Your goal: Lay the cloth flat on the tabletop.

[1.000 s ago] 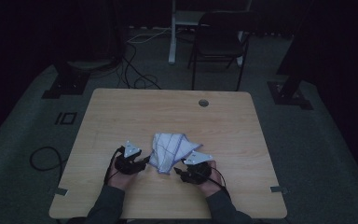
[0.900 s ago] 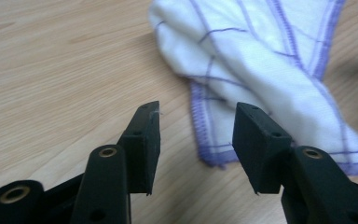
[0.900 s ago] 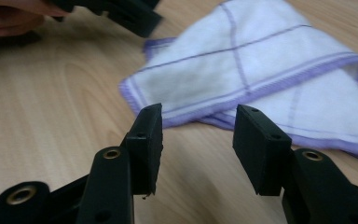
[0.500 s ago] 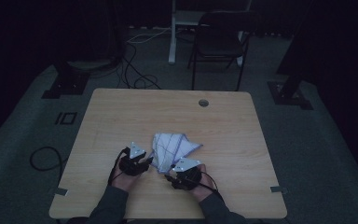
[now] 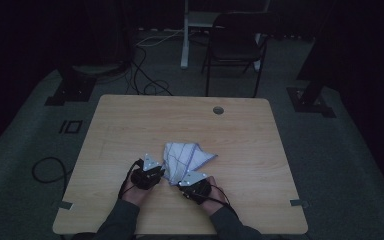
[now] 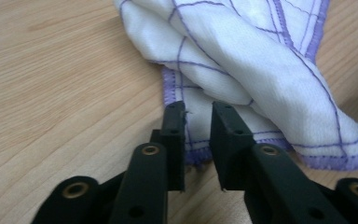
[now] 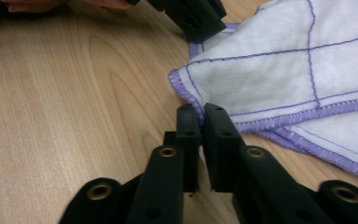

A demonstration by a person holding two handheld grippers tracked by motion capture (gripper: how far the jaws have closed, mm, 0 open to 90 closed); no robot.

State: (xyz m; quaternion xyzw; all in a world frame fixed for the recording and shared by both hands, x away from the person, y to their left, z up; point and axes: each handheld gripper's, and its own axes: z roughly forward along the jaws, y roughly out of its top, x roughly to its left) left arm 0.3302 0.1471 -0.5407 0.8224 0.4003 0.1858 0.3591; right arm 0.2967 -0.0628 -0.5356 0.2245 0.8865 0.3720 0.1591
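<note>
Both tongs closed in on the cloth's near hem since the earlier frame.
Right tongs (image 7: 200,114) had just been closing and pinched a cloth (image 5: 182,157) corner; left tongs (image 6: 198,112) narrowed, hem between jaws, gap visible. Cloth lay crumpled on the worktop (image 5: 130,120); lift appeared imminent.

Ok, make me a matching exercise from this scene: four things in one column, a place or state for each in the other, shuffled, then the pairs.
Things:
1. cloth
2. left gripper
3. right gripper
4. chair

Places or states:
A. on the floor beyond the table
B. jaws pinching a purple-edged corner
C. crumpled on the table, white with purple lines
D. jaws just closing, a gap between them over the hem

Pairs: 1-C, 2-D, 3-B, 4-A
</note>
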